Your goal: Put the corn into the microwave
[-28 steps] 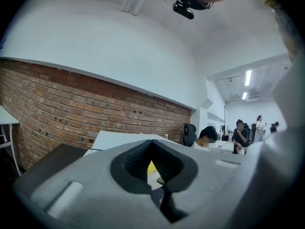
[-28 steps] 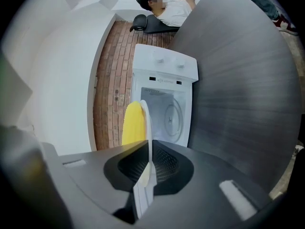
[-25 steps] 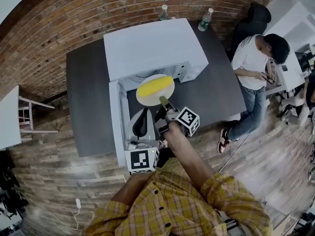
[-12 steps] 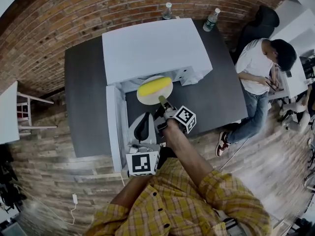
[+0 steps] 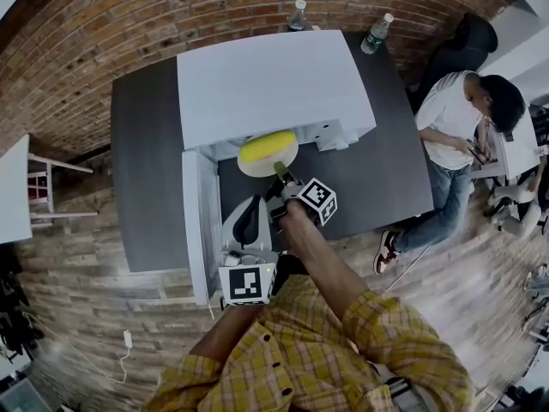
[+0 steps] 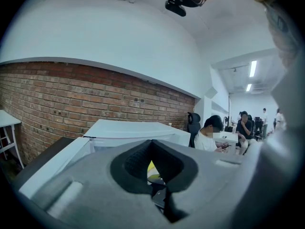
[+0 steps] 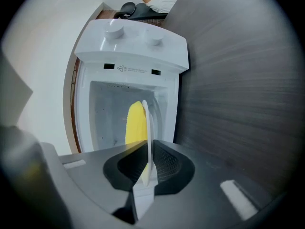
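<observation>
A yellow corn cob [image 5: 267, 148] lies on a white plate [image 5: 260, 168]. My right gripper [image 5: 279, 172] is shut on the plate's near rim and holds it at the mouth of the white microwave [image 5: 274, 84], whose door [image 5: 196, 221] stands open to the left. In the right gripper view the plate [image 7: 148, 132] stands edge-on between the pads, with the corn [image 7: 135, 123] in front of the microwave's cavity [image 7: 107, 113]. My left gripper [image 5: 255, 202] hangs shut and empty just behind, beside the door. Through its jaws a bit of the corn [image 6: 151, 167] shows.
The microwave stands on a dark table [image 5: 146, 161] against a brick wall [image 5: 103, 24]. Two water bottles [image 5: 297, 14] [image 5: 377, 33] stand at the table's far edge. A seated person [image 5: 459, 118] is to the right, and a white table [image 5: 13, 196] stands at the left.
The plate with the corn has sunk and gone further toward the microwave's opening; its far rim now lies under the top's edge. Both grippers came down a little.
</observation>
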Motion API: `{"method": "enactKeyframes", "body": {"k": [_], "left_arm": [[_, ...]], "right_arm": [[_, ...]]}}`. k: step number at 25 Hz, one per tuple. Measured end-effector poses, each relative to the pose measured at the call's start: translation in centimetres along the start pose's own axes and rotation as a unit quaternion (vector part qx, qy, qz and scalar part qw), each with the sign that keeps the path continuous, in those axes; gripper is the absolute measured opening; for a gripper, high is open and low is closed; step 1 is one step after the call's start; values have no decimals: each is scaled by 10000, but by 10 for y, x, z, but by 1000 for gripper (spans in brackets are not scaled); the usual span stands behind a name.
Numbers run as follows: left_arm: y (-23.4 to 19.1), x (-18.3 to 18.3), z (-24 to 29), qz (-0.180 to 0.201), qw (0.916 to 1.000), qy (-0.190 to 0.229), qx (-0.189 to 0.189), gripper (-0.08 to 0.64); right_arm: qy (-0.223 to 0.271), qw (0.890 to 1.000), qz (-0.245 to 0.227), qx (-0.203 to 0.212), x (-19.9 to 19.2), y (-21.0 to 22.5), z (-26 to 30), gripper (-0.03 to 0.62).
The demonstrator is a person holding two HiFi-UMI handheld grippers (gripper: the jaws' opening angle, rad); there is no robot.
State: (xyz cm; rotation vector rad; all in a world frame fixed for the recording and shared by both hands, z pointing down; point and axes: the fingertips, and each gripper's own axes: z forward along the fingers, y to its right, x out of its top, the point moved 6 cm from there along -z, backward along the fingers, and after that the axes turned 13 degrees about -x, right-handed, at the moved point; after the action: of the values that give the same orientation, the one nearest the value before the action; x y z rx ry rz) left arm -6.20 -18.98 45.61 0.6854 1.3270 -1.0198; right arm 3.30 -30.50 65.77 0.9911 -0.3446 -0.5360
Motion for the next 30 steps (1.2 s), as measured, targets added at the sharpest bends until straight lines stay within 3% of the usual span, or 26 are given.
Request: {"method": "enactKeyframes", "body": {"k": [6,14,18,30], "left_arm": [[-3,6,13,-185,9996,225,-13,-3],[-9,-2,15,-122,9999,14,-51,-3],[-13,0,17,-277,9996,35,-68,-3],[-17,-3,25,-451,9988,-53,-193,-3]], "right_arm": [[0,9999,50,-87,5,-1,17,29],[8,9996,116,-268,9,0,36,28],[11,9984,372,-421,8,2,41,32],[189,9978,328,-543,16,-4,57,29]]}}
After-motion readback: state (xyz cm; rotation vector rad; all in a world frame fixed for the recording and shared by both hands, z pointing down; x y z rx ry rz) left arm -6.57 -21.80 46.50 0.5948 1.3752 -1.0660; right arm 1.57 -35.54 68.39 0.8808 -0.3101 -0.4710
